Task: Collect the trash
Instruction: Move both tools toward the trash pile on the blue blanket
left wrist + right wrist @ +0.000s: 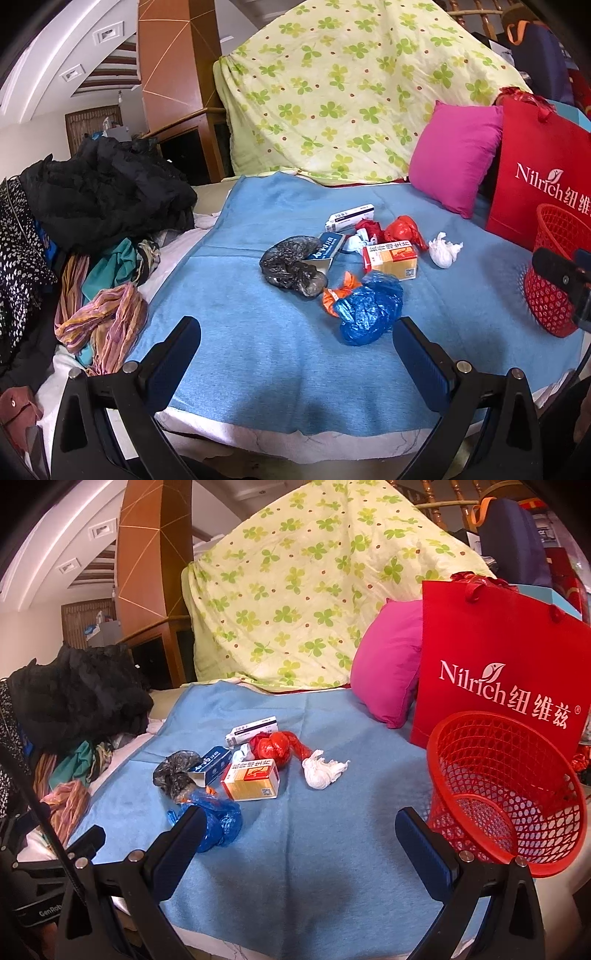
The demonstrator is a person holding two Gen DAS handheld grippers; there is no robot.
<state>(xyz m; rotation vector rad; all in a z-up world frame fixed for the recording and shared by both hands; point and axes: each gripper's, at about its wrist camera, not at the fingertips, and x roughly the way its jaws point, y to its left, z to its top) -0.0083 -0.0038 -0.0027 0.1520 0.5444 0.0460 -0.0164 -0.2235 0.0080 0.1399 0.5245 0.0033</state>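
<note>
A bed carries everything, spread with a blue blanket [280, 354]. At its head a clover-print quilt [351, 88] is heaped high, and a pile of dark clothes [107, 192] sits along the left side with a striped scarf [107, 325] below it. To the right a pink pillow [454, 155] leans beside a red bag [495, 664] standing upright, and just in front of the bag a red basket [506, 786] rests on the blanket, tilted, its mouth turned toward the right wrist view.

The trash lies in a loose cluster mid-blanket, well apart from the basket — a blue plastic bag [369, 310] nearest the cameras, a black plastic bag [291, 266] to its left, an orange-and-white box [391, 258] behind it, a red plastic bag [402, 230] farther back, and a white tissue wad [445, 251] on the right. A blue box [328, 247] touches the black bag; a long white box [351, 218] lies at the far edge.

Left claw [295, 347] — jaws spread wide, holding nothing, above bare blanket short of the blue bag. Right claw [301, 834] likewise wide open and empty, its right finger just beside the basket.
</note>
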